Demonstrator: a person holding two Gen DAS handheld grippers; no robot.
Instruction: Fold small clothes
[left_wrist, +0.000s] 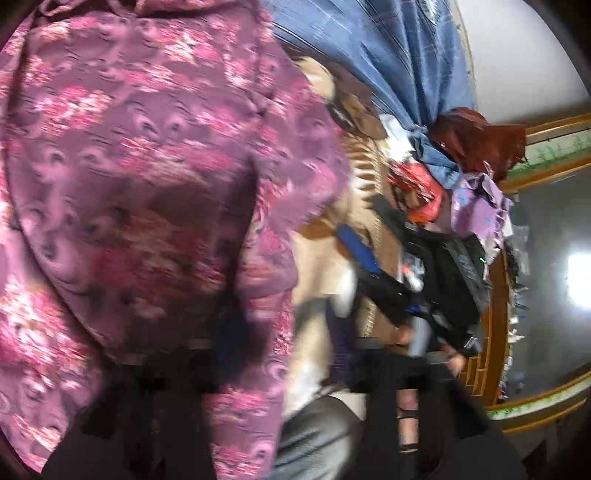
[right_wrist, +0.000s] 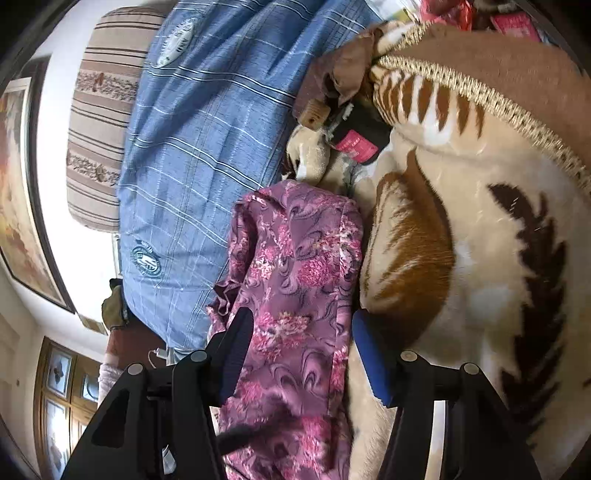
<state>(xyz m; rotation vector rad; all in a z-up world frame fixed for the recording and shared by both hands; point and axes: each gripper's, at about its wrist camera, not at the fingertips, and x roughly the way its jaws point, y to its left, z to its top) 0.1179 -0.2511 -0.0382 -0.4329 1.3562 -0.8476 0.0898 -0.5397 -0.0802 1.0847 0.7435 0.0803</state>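
Note:
A purple garment with pink flowers fills the left wrist view, blurred and draped close over my left gripper. Its fingertips are buried in the folds, shut on the cloth. The right wrist view shows the same garment lying as a long strip on a tan fleece blanket. My right gripper stands open astride that strip. One blue-padded finger rests over the cloth and the other sits at its edge; neither presses it. The left wrist view also catches the black right gripper.
A blue checked cover and a striped pillow lie beyond the garment. A small dark item with a pink label sits on the blanket. Red and lilac clothes are heaped near a wooden bed frame.

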